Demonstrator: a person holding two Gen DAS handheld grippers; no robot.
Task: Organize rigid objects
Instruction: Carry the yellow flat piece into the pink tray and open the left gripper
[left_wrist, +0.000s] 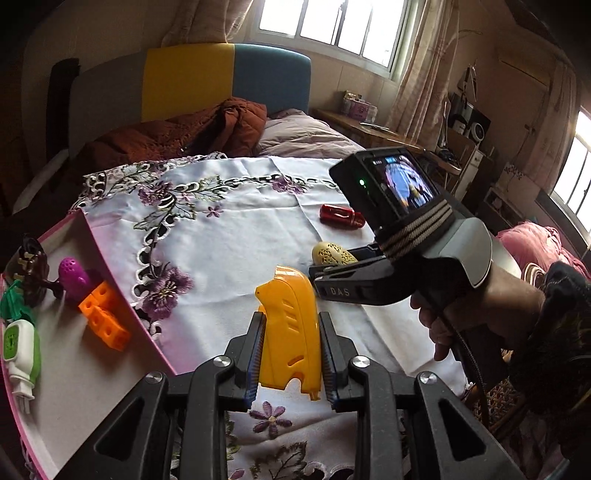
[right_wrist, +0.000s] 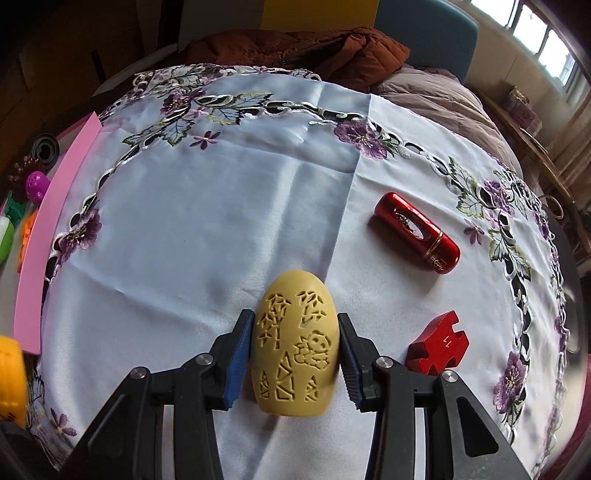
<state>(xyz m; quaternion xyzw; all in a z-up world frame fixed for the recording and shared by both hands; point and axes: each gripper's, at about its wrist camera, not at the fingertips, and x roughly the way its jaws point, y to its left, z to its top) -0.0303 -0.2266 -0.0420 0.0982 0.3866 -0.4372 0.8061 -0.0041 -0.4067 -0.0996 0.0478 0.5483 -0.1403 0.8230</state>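
My left gripper is shut on a yellow plastic shell and holds it clear of the embroidered white cloth. In the right wrist view my right gripper straddles a tan carved egg that lies on the cloth, with both pads against its sides. The left wrist view shows that same egg at the tips of the right gripper, held by a hand with a dark sleeve. A red metallic case and a red puzzle-shaped block lie to the right.
A pink-rimmed tray at the left holds orange cubes, a purple perforated piece, a green-and-white plug and a dark figurine. Behind the cloth lie a brown jacket and bedding.
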